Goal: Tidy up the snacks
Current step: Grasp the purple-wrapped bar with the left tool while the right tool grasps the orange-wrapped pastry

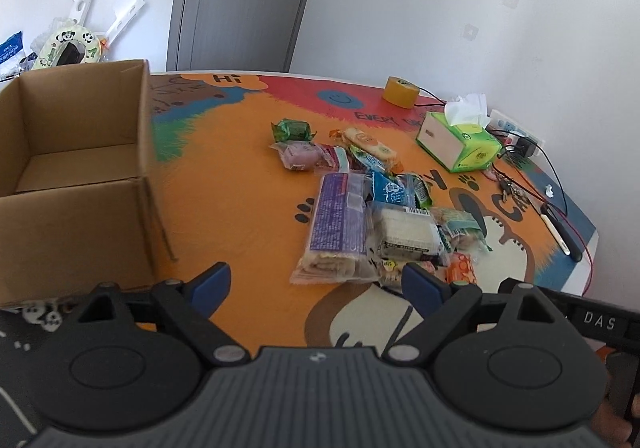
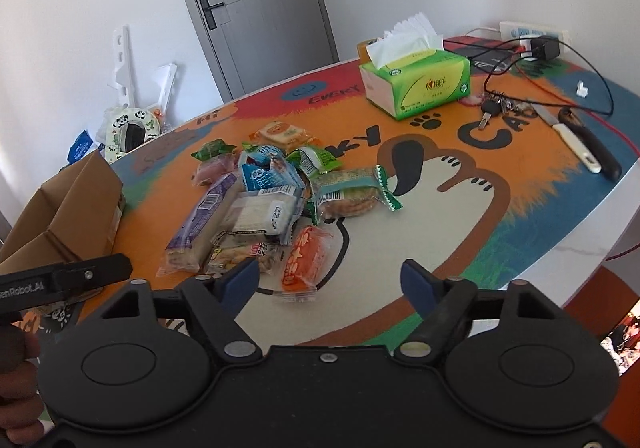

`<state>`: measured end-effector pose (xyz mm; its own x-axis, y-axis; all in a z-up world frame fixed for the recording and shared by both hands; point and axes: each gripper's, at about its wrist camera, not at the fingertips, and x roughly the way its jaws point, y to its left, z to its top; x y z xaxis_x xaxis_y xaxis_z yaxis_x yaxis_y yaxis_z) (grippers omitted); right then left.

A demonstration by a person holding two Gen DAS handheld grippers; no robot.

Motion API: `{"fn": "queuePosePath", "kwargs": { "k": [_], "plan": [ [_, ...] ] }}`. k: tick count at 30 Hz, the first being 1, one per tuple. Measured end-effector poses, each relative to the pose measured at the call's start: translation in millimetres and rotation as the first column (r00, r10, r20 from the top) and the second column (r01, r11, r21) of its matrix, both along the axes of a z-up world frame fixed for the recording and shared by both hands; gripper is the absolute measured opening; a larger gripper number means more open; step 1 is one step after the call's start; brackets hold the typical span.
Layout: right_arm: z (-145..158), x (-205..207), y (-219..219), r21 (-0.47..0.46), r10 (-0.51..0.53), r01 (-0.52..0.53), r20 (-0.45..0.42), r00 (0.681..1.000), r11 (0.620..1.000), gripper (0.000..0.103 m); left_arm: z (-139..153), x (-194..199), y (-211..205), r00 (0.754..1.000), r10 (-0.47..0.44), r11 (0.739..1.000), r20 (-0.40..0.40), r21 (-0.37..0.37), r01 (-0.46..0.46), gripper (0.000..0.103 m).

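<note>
One open cardboard box, bare inside, beside heaped snack packets.

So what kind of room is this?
Probably a room in someone's home: a grey door, a table with a cartoon mat, a tissue box and a pile of snacks.

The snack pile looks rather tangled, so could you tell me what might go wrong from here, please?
1. The snack packets overlap, so the open right gripper might lift or drag a neighbour along with the orange packet.
2. The cardboard box stands close beside the left gripper, which could knock it.
3. Keys and cables lie nearby and could snag.
</note>
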<state>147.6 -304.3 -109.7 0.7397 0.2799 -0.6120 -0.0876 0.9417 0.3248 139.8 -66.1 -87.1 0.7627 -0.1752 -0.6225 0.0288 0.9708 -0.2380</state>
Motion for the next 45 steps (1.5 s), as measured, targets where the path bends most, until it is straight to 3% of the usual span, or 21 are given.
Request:
{"fn": "queuePosePath", "kwargs": {
  "k": [3,7,15,20,25,29,34,39,45],
  "plan": [
    [-6.9,7.1,-2.3,0.025,0.000,0.001,-0.012,1.000,1.000,0.067,-4.7,8.3,-6.9,1.000,-0.003,1.000,-0.003,0.006,0.003,0.089],
    [-16.1,17.3,-0.1,0.031,-0.006,0.007,-0.031,0.999,0.999,0.064,-12.0,20.4,-17.0,1.000,0.003,0.998,0.003,0.055,-0.003,0.088],
    [-25.5,38.6,12.0,0.039,0.017,-0.016,-0.033,0.999,0.999,0.061,-25.9,47.2,-26.0,1.000,0.009,0.998,-0.023,0.055,-0.008,0.084],
    [-27.3,46.4,16.1,0.016,0.004,-0.004,-0.013,1.000,1.000,0.057,-30.3,60.1,-40.0,1.000,0.003,0.994,-0.016,0.106,-0.001,0.084],
    [-27.6,52.2,14.7,-0.021,0.005,-0.006,-0.017,1.000,1.000,0.029,-37.3,76.1,-43.2,0.999,0.030,0.993,-0.026,0.118,-0.027,0.084],
    [-27.3,56.7,5.7,-0.001,-0.018,0.018,-0.035,0.999,1.000,0.027,-39.6,83.6,-47.1,0.999,0.037,0.990,-0.023,0.137,-0.034,0.082],
    [-28.0,58.9,0.7,0.028,-0.039,0.041,-0.045,0.998,0.999,0.026,-41.3,86.8,-50.1,0.999,0.040,0.989,-0.002,0.143,-0.039,0.067],
    [-23.5,58.1,2.2,0.052,-0.034,0.036,-0.039,0.999,0.998,0.025,-40.2,82.8,-50.2,1.000,0.029,0.989,0.006,0.144,-0.029,0.038],
    [-16.7,50.5,4.3,0.061,-0.029,0.030,-0.018,0.999,0.998,0.025,-37.0,71.2,-40.4,1.000,0.031,0.995,0.003,0.098,-0.031,0.031]
  ]
}}
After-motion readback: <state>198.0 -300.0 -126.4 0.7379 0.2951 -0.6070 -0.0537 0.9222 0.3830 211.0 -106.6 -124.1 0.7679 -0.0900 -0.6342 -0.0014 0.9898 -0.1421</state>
